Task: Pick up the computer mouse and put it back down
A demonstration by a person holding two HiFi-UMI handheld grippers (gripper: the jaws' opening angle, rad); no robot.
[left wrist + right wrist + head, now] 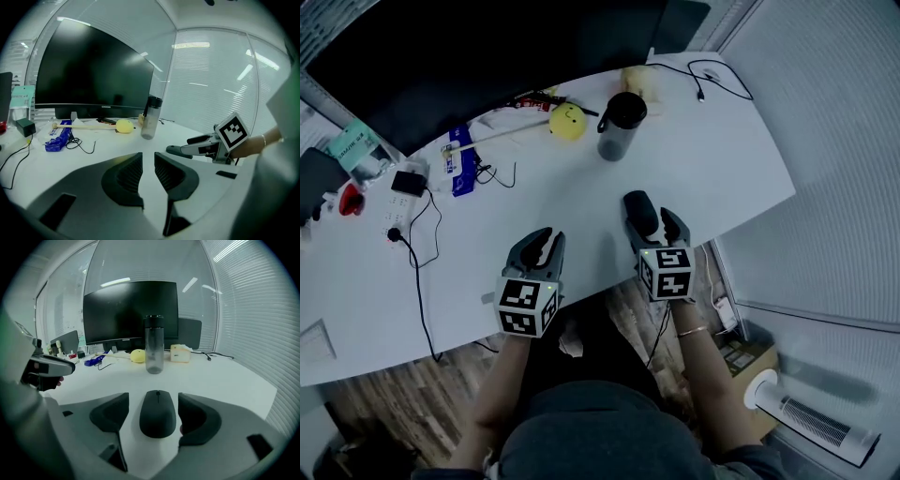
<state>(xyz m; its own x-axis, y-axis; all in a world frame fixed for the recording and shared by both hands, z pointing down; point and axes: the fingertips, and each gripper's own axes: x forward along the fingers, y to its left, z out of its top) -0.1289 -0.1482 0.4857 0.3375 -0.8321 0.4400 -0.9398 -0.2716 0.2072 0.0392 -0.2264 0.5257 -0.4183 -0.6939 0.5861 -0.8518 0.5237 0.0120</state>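
On the white table (722, 159), on my side of the dark-lidded tumbler (619, 127), lies the computer mouse (640, 214), flat on its base with its nose toward the tumbler. My right gripper (654, 228) straddles it: the jaws stand wide apart, one on each flank of the mouse, released rather than clenched. The right gripper view shows bare table between the mouse and the jaw on the view's left, and only a sliver on the other side, too thin for me to rule out a light touch. My left gripper (546, 242) hovers over the table's near edge, further from the tumbler and well apart from the mouse. Its jaws are drawn close with a narrow slot between them, and nothing is in that slot.

Progress, as I judge it: the mouse is down and not gripped. This posture fits either the approach before the lift or the release after the set-down (one frame cannot separate the two). If it is the approach, closing, lifting and replacing all remain.
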